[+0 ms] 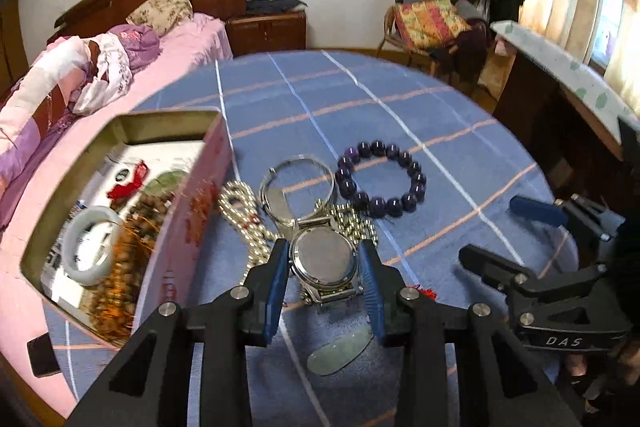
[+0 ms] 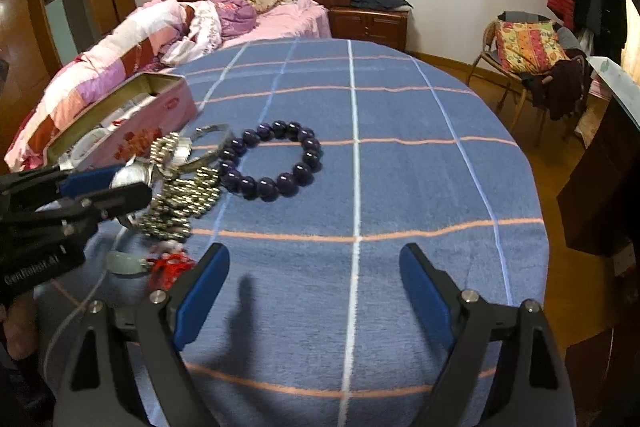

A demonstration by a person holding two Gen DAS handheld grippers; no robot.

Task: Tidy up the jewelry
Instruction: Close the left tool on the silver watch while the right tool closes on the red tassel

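Observation:
My left gripper (image 1: 325,255) is shut on a steel watch (image 1: 323,261), its blue pads on both sides of the case, just above the blue checked cloth (image 1: 400,99). Around it lie a pearl necklace (image 1: 240,211), a thin silver bangle (image 1: 296,183), a purple bead bracelet (image 1: 380,179) and a pale jade pendant (image 1: 340,351). A pink tin box (image 1: 176,227) at the left holds a jade bangle (image 1: 90,247) and brown beads. My right gripper (image 2: 314,267) is open and empty over bare cloth, with the purple bracelet (image 2: 272,161) ahead of it.
The cloth covers a rounded table (image 2: 500,227). A bed with pink bedding (image 2: 132,35) runs behind and left of it. A chair with clothes (image 2: 528,51) stands at the right and a dark desk (image 2: 600,195) is near the right edge.

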